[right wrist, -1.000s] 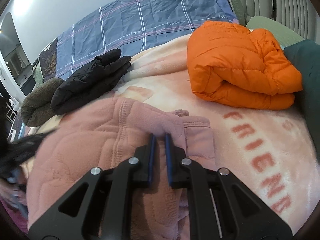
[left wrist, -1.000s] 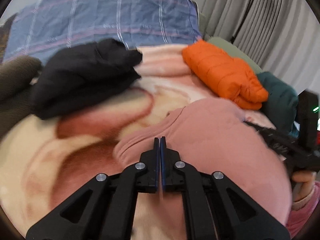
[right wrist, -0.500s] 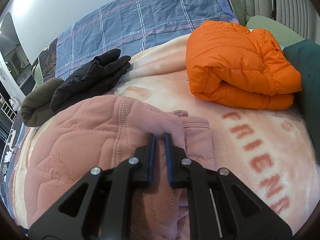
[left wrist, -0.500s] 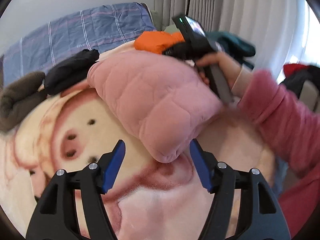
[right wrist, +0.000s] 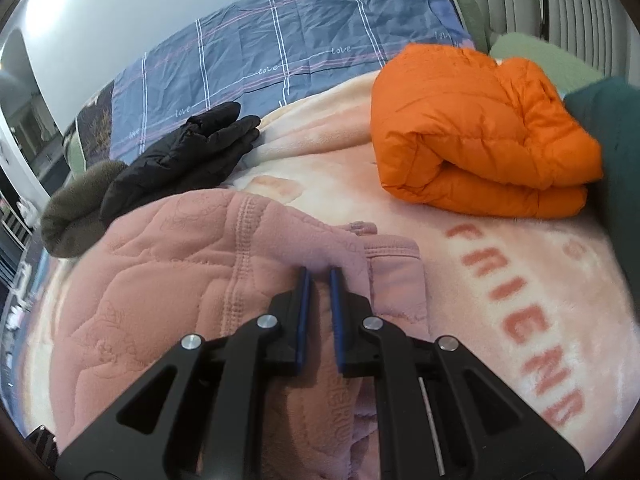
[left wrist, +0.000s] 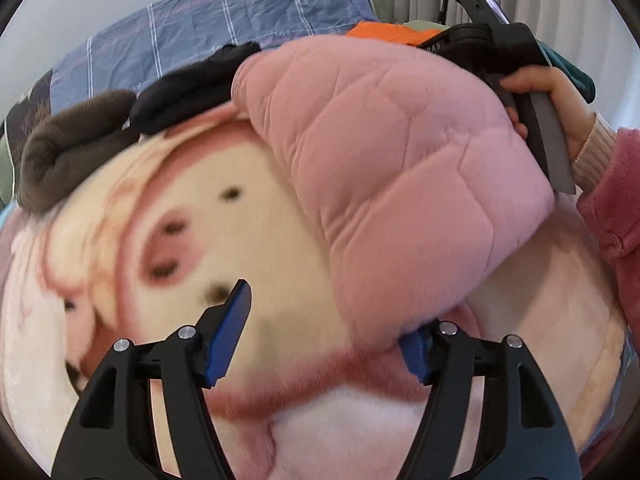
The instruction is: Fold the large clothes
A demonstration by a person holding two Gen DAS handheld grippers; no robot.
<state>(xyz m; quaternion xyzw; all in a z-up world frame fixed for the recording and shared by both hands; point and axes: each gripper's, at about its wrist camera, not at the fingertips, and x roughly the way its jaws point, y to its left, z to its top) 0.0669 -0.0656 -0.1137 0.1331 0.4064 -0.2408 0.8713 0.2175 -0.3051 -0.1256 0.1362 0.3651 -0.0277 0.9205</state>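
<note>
While your right gripper [right wrist: 319,276] pinched the pink jacket [left wrist: 400,168], the left stood free.
Your left gripper [left wrist: 320,328], fingers spread, sat under its hanging lower edge, nearest that end.

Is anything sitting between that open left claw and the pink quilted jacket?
Nothing visible. The left gripper is open with the pink jacket hanging right over its right finger; only the blanket lies underneath.

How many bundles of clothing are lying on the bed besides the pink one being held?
5: an orange jacket, a dark green garment right of it, a pale green one behind, a black jacket, and a brown fleece far left. Others may be hidden.
</note>
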